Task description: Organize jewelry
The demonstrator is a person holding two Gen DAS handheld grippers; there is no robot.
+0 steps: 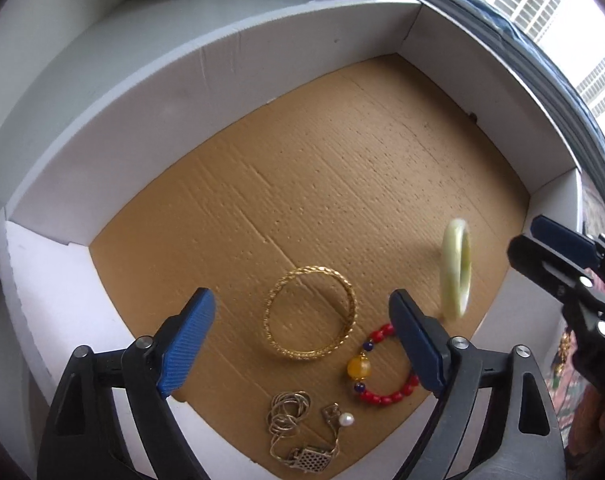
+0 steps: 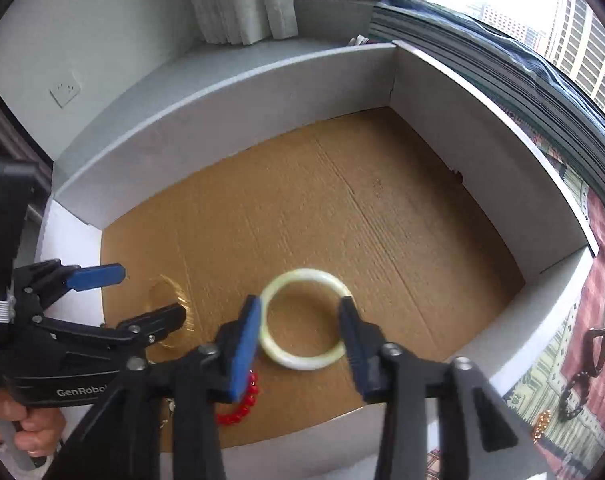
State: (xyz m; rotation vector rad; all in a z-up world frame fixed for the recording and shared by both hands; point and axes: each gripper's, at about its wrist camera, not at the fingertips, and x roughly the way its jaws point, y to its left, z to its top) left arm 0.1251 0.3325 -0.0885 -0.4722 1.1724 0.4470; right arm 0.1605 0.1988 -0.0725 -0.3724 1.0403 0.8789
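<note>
A white-walled box (image 1: 262, 60) with a brown cardboard floor holds the jewelry. My left gripper (image 1: 300, 304) hangs open over a gold bangle (image 1: 348, 304) that lies flat; nothing is between its pads. A red bead bracelet (image 1: 386, 398) and a tangled chain with a pearl (image 1: 290, 420) lie nearer the front wall. A pale jade bangle (image 1: 456, 272), blurred, stands on edge at the right. My right gripper (image 2: 300, 304) is open, and the jade bangle (image 2: 302, 362) sits apart from its pads, in line with the gap between its fingers. The left gripper (image 2: 148, 294) shows at the left.
Beside the box (image 2: 262, 80) on the right, a patterned cloth carries a dark bracelet (image 2: 578, 392) and a gold piece (image 2: 540, 424). A stack of books (image 2: 482, 52) and a window lie behind the far right wall. A hand (image 2: 30, 428) grips the left tool.
</note>
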